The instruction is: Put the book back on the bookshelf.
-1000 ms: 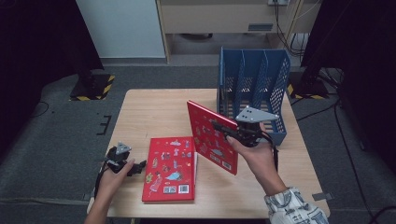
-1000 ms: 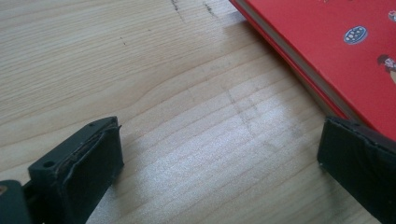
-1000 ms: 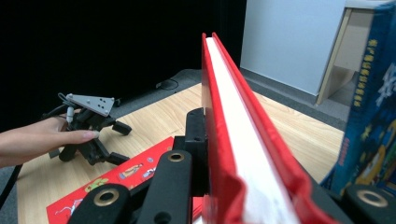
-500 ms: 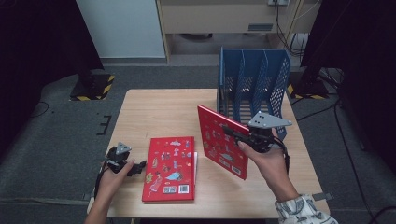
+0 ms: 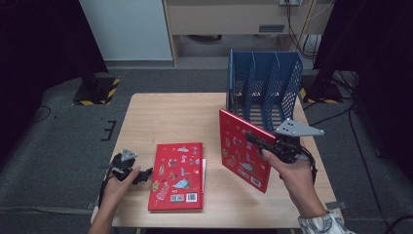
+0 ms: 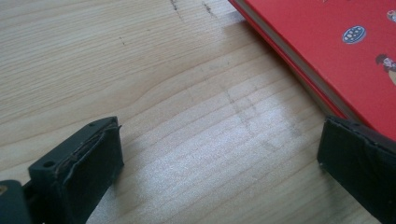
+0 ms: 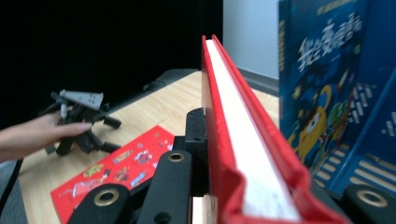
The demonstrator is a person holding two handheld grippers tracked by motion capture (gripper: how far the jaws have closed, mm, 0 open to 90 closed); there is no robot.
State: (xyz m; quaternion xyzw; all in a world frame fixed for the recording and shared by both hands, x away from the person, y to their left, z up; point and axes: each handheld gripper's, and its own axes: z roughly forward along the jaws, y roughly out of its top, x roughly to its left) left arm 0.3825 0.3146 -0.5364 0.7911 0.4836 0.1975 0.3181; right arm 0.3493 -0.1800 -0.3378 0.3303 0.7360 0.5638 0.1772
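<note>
- Red hardcover picture book (image 5: 178, 176) lies flat on our pale wooden table (image 5: 170, 117), close to the near edge, cover up.
- Just to its left we rest our left gripper (image 5: 139, 176) on the table, jaws standing wide apart with nothing between them; in the left gripper view, bare wood lies between the two black pads and the flat book's edge (image 6: 327, 56) runs beside the right-hand one.
- On the right side of the table, we hold our right gripper (image 5: 255, 140) clamped on a second red hardcover book (image 5: 243, 151), which stands upright on edge, tilted a little, clear of the flat one.
- In the right gripper view, the jaws pinch this upright book (image 7: 243, 140) by its cover and white page block, with the left gripper (image 7: 109, 135) showing farther off across the table.
- Farther back, at the table's far right corner, a blue plastic mesh file rack (image 5: 265, 87) with upright dividers stands just behind the held book.
- A blue-covered illustrated book (image 7: 322, 84) stands in that rack, seen beside the red one in the right gripper view.
</note>
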